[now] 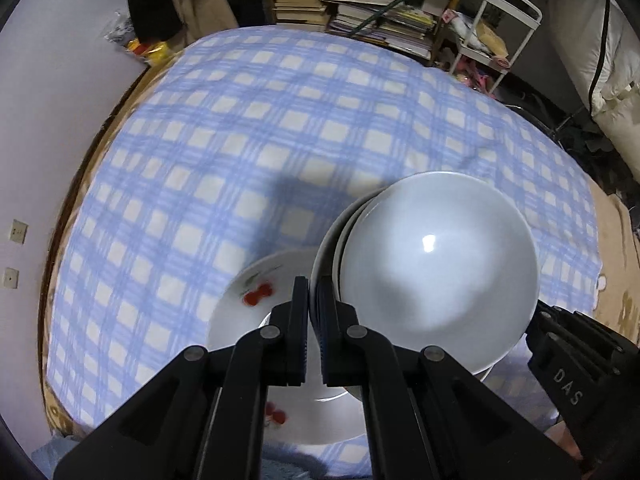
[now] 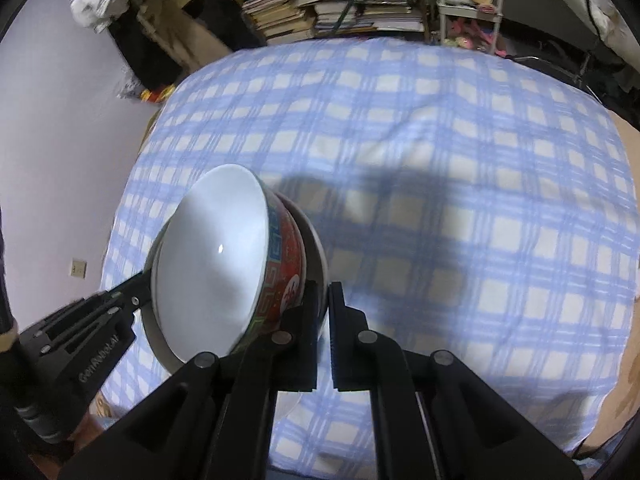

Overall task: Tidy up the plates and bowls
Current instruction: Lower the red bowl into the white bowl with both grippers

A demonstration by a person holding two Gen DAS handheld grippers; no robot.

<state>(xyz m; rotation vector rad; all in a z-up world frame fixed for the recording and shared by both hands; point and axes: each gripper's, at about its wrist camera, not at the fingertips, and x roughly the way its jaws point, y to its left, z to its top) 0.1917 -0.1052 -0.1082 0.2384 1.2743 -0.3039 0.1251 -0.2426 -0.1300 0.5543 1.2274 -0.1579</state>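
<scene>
A stack of nested bowls (image 1: pixel 436 264) hangs above the blue checked tablecloth (image 1: pixel 240 140), held from both sides. My left gripper (image 1: pixel 314 284) is shut on the left rim of the outermost bowl. At the stack's right edge my right gripper (image 1: pixel 540 314) comes in, its tips hidden behind the bowl. In the right wrist view the stack (image 2: pixel 212 268) shows a white inside and a red patterned bowl (image 2: pixel 286 264) nested in a grey outer one. My right gripper (image 2: pixel 324 288) is shut on that outer rim, and my left gripper (image 2: pixel 140 300) grips the far rim. Below lies a white plate with red cherries (image 1: pixel 244 304).
Stacks of books (image 1: pixel 360 4) on a shelf stand beyond the table's far edge, with a white cart (image 1: pixel 492 36) to their right. A pale wall (image 1: pixel 48 120) with sockets runs along the left. The tablecloth (image 2: pixel 460 160) stretches bare toward the far side.
</scene>
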